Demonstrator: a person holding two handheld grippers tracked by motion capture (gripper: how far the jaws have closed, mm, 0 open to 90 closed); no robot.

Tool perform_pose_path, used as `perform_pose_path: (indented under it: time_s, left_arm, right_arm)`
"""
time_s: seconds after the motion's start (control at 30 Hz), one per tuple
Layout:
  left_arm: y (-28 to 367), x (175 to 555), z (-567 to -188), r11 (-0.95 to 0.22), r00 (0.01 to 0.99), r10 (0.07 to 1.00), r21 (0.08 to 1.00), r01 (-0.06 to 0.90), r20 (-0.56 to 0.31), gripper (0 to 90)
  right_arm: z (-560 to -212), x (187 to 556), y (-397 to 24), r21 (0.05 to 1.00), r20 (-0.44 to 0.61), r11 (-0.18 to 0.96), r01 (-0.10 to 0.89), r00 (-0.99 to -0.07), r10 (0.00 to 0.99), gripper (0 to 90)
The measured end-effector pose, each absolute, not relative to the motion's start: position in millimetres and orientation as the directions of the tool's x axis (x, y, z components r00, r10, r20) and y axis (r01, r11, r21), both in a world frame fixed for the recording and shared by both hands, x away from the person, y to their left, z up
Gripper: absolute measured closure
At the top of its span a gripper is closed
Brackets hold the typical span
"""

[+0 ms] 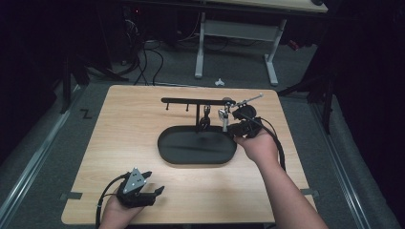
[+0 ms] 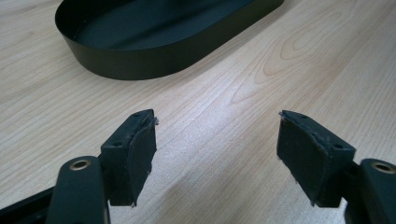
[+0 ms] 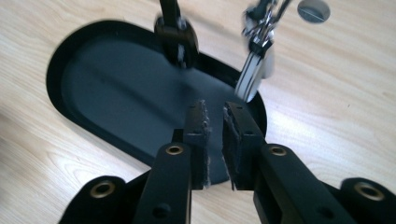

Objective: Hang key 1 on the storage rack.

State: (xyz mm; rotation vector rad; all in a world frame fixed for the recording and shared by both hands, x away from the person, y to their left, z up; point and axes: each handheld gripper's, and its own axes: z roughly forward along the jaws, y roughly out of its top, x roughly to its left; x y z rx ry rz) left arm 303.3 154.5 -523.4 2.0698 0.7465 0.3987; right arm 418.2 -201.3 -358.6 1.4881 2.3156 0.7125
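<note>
A wooden table [image 1: 143, 143] is set on a carpeted floor [image 1: 43, 143], with a second desk [image 1: 239, 33] placed behind it. An oval tray [image 1: 167, 150] is positioned near the table's middle. A key rack [image 1: 191, 100] is raised above the tray's far rim on a post [image 1: 197, 117]. A key fob [image 3: 177, 39] is hung beside the post, and a bunch of keys [image 3: 254, 70] is hung to its right, over the tray's right end. The right gripper [image 3: 215, 112] is held just before the keys, above the tray's right end. The left gripper [image 1: 155, 182] is kept at the near left of the table, well apart from the tray.
</note>
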Motion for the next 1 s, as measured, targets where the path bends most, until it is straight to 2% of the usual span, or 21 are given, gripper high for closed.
perform_pose_path:
  time_s: [0.4,0.7,1.0]
  left_arm:
    - [151.4,304.3,-527.5,-0.460,0.772,0.635,0.811,0.362,0.015,28.8]
    - [140.2,300.2,-529.0,-0.493,0.786,0.616,0.800,0.343,0.043,28.5]
    - [129.6,300.3,-528.4,-0.511,0.790,0.609,0.796,0.323,0.071,28.3]
  right_arm:
    - [-410.2,394.2,-222.1,0.576,0.047,0.308,0.758,-0.406,0.913,58.7]
    - [-456.3,373.8,-244.5,0.597,0.055,0.296,0.745,-0.406,0.912,55.4]
    - [-506.2,340.2,-279.3,0.650,0.094,0.254,0.716,-0.408,0.908,45.1]
